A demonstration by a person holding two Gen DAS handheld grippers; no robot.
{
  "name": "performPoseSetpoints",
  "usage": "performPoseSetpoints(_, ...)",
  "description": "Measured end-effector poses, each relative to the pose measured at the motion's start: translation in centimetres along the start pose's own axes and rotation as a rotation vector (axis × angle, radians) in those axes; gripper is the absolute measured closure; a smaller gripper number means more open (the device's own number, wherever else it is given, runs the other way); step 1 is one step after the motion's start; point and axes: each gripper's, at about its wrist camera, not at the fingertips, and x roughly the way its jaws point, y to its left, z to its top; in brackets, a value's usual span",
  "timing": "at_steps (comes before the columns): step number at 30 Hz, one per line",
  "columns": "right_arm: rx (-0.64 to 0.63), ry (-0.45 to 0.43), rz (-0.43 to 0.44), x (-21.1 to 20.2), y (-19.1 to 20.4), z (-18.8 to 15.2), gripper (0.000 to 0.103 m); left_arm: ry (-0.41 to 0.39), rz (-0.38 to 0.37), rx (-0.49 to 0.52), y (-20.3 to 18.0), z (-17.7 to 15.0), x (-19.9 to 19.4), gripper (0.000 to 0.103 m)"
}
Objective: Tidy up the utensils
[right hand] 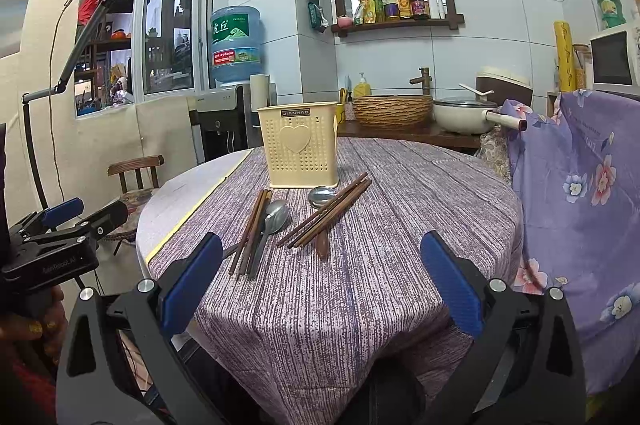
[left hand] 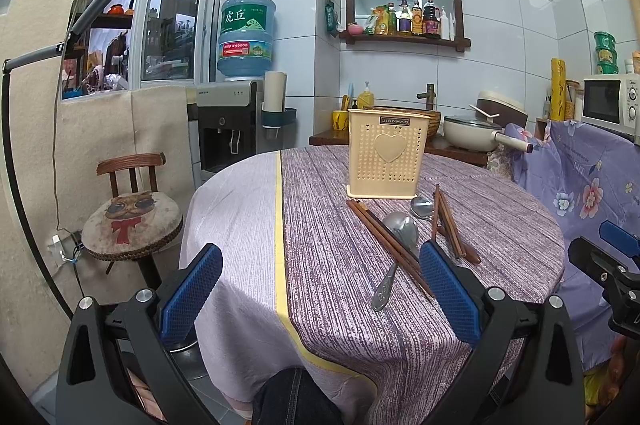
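Both my grippers, left (left hand: 320, 289) and right (right hand: 322, 285), gape wide, empty. Chopsticks (right hand: 328, 211) and spoons (right hand: 274, 217) lie ahead, before the holder (right hand: 298, 151).

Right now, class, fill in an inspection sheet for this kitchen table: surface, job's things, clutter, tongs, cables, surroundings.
Surface: round table under a purple striped cloth.
Job's things: cream utensil holder upright; two chopstick bundles, metal spoon and second spoon lying in front of it.
Clutter: nothing seen on the table.
Tongs: left tongs open, empty; right tongs open, empty, both short of the utensils.
Cables: one thin cable down the left wall.
Surroundings: water dispenser, stool, microwave, pan.
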Motion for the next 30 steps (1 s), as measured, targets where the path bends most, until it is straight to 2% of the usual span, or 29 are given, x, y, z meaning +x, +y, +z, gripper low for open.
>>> performPoseSetpoints(21, -0.003, 0.013, 0.003, 0.4, 0.3, -0.2, 0.005, 0.009, 0.001, 0.001, 0.0, -0.2, 0.3, 0.005)
performPoseSetpoints(28, -0.01, 0.064, -0.003, 2.4, -0.6, -0.1, 0.005, 0.057, 0.016, 0.002, 0.7, -0.5, 2.3, 0.005)
performPoseSetpoints(30, -0.017, 0.103, -0.002, 3.6, -0.9, -0.1, 0.005, 0.087, 0.014, 0.008, 0.9, -0.4, 3.2, 0.005)
